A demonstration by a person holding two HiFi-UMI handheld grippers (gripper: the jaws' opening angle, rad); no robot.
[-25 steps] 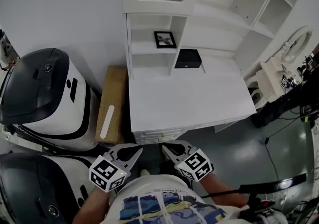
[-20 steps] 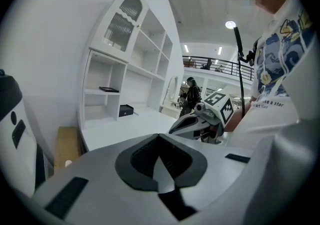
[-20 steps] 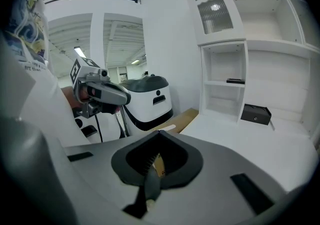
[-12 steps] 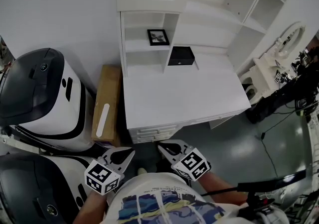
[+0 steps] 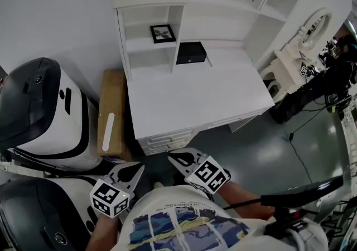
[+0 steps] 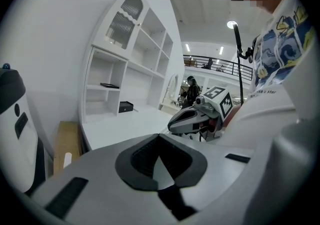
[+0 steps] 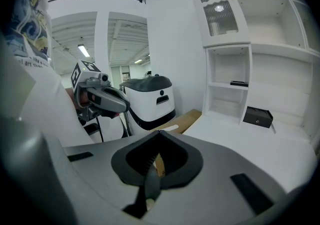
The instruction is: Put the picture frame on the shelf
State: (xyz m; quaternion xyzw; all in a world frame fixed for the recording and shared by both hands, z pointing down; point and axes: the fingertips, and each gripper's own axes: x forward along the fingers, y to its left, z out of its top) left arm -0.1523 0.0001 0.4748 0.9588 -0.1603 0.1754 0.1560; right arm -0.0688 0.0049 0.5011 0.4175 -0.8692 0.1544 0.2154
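At twelve o'clock the picture frame [image 5: 162, 33] seemingly sat on the shelf [image 5: 140, 44]; your left gripper [image 5: 137, 166] and right gripper [image 5: 172, 157] had jaws pressed together, empty; a careless reach risked toppling it.

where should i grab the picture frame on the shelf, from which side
Probably by its front edge, coming level through the open front: the picture frame seems to lie flat on the shelf, which is closed in at both sides and above.

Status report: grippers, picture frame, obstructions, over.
Left gripper and right gripper shut, empty. Picture frame standing on the shelf. Black box on desk below, not blocking.
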